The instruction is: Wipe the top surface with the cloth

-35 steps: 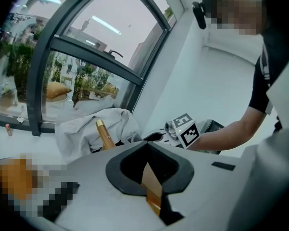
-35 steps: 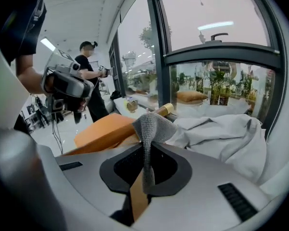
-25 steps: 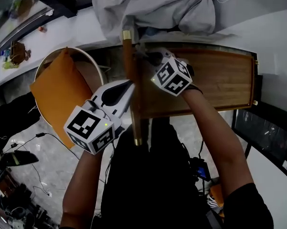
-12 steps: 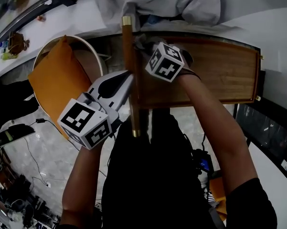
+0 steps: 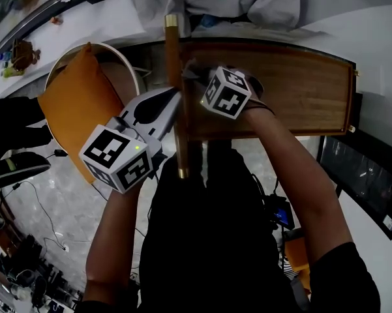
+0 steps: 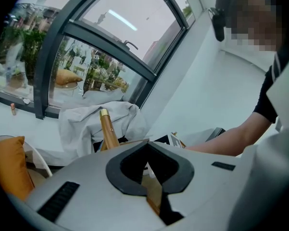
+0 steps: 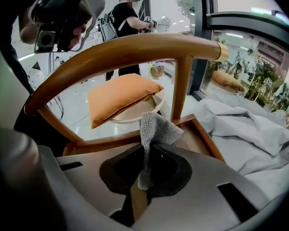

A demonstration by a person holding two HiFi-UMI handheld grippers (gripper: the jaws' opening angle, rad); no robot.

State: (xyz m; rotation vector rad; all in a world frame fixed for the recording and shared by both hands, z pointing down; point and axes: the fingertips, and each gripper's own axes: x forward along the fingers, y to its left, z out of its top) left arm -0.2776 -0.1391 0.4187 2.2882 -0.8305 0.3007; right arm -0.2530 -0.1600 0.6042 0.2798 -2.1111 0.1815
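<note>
A wooden chair is seen from above, its curved top rail [image 5: 173, 57] running away from me and its seat [image 5: 293, 90] to the right. The right gripper [image 5: 194, 77] is low over the seat's left end beside the rail, shut on a small grey knitted cloth [image 7: 154, 129] that sticks up from its jaws. In the right gripper view the rail [image 7: 130, 49] arches just ahead of the cloth. The left gripper [image 5: 175, 106] rests its tips against the rail's left side, jaws shut [image 6: 146, 143] with nothing seen between them, and the rail's brass-coloured end [image 6: 106, 129] ahead.
An orange cushion [image 5: 78, 109] lies on a round white stool [image 5: 117, 51] left of the chair. A crumpled pale grey sheet [image 5: 235, 2] covers the white ledge beyond. A dark panel [image 5: 359, 181] stands at the right. Cables trail on the floor at lower left.
The right gripper with the cloth has shifted a little along the seat beside the rail. The left gripper has stayed against the rail.
</note>
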